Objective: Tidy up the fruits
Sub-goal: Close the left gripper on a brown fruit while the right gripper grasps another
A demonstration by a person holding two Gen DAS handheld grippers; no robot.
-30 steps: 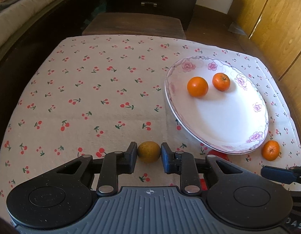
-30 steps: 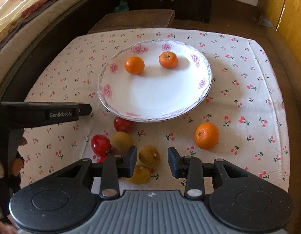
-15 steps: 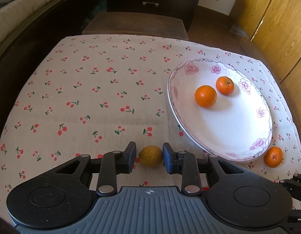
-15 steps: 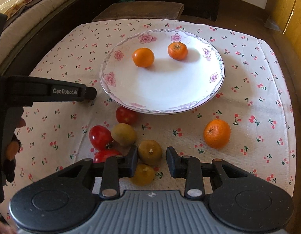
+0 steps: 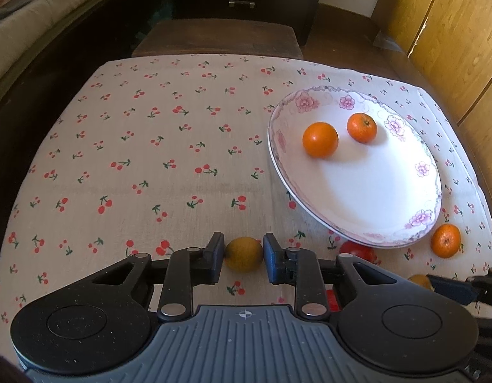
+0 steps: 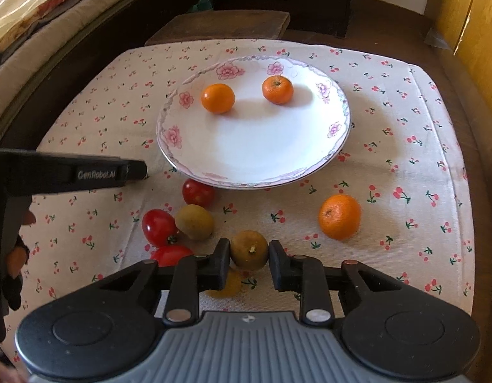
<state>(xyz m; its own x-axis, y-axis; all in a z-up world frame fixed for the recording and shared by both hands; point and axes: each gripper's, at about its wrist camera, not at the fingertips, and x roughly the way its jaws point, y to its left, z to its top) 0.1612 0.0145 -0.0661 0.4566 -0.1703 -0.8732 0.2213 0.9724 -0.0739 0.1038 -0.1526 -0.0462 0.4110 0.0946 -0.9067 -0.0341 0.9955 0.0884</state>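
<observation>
My left gripper (image 5: 244,253) is closing, its blue pads pressing both sides of a small brownish-yellow fruit (image 5: 244,258) just above the cherry-print cloth. My right gripper (image 6: 249,255) is also closing, pinching a brown round fruit (image 6: 249,250) near the cloth's front. A flowered white plate (image 6: 255,146) holds two oranges (image 6: 217,98) (image 6: 277,89); the left wrist view shows that plate (image 5: 373,185) to my right. A third orange (image 6: 340,216) lies on the cloth, right of the right gripper.
Three red tomatoes (image 6: 198,193) (image 6: 158,226) (image 6: 172,253), another brown fruit (image 6: 194,221) and a yellow fruit (image 6: 225,284) cluster left of the right gripper. The left gripper's black finger (image 6: 86,174) reaches in from the left. A dark wooden stool (image 5: 220,40) stands beyond the table.
The right gripper's jaws have drawn together onto the brown fruit, which stood loose between them before. The left gripper has kept its fruit and hardly moved.
</observation>
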